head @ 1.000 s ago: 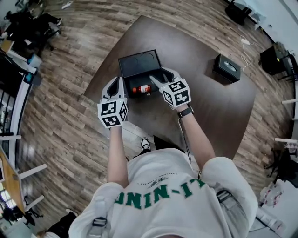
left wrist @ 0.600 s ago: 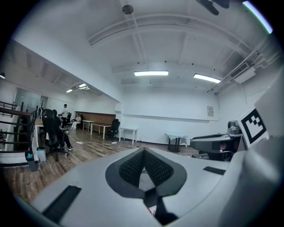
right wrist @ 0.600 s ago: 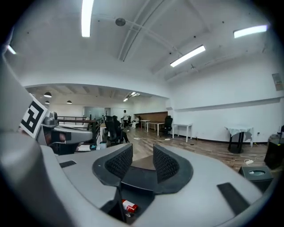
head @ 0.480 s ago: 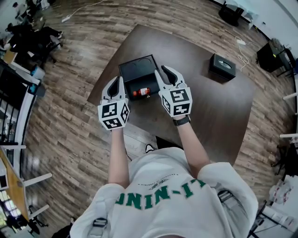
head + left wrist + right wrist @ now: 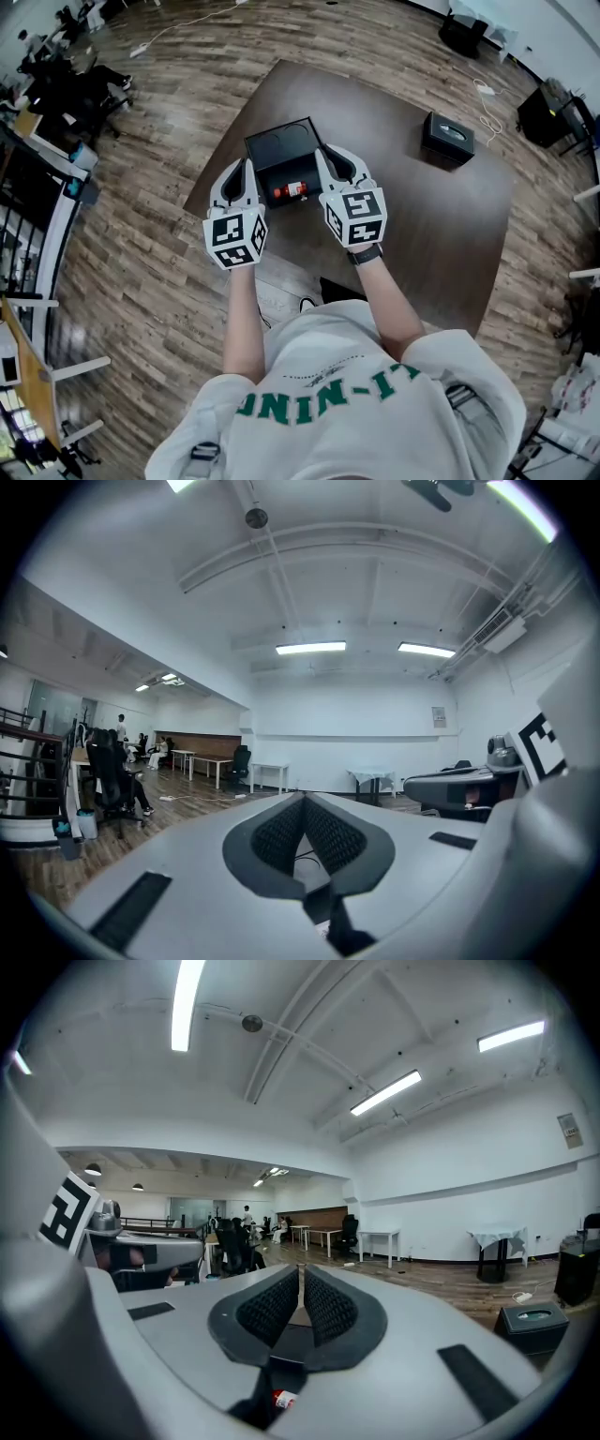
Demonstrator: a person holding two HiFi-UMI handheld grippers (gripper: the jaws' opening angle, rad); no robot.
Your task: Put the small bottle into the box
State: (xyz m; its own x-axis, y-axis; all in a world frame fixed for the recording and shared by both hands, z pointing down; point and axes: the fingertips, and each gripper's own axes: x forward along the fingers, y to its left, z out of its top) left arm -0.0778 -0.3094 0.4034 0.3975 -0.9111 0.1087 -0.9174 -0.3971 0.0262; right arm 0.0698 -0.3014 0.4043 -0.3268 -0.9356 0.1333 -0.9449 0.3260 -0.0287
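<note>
While the two grippers flank the box [image 5: 281, 141] on the table [image 5: 422, 216], the small bottle [image 5: 290, 190] lies btwn them in the box's near, dark half. It looks to be inside already, tho the wall there is hard to make out. Its long axis runs roughly side to side across the person, red end toward the L gripper [image 5: 246, 169], white end toward the R gripper [image 5: 325, 157].

Key relation: neither pair of jaws points at it. Both gripper views look out over the room & ceiling, so the bottle sits below and behind the tips, not ahead of them. The right gripper view catches only a red-and-white scrap of the small bottle [image 5: 282, 1399], low down under the gripper body; the left gripper view shows none of it. R seems a touch nearer.

Jaws: L pads meet at the tips, nothing btwn. R jaws are closing, down to a thin slit, also nothing btwn, so no grip on the bottle.

Judgement: if the bottle's seated, little is left. If it needs a nudge, R would have to tip down, open, and come at it across the short axis.
</note>
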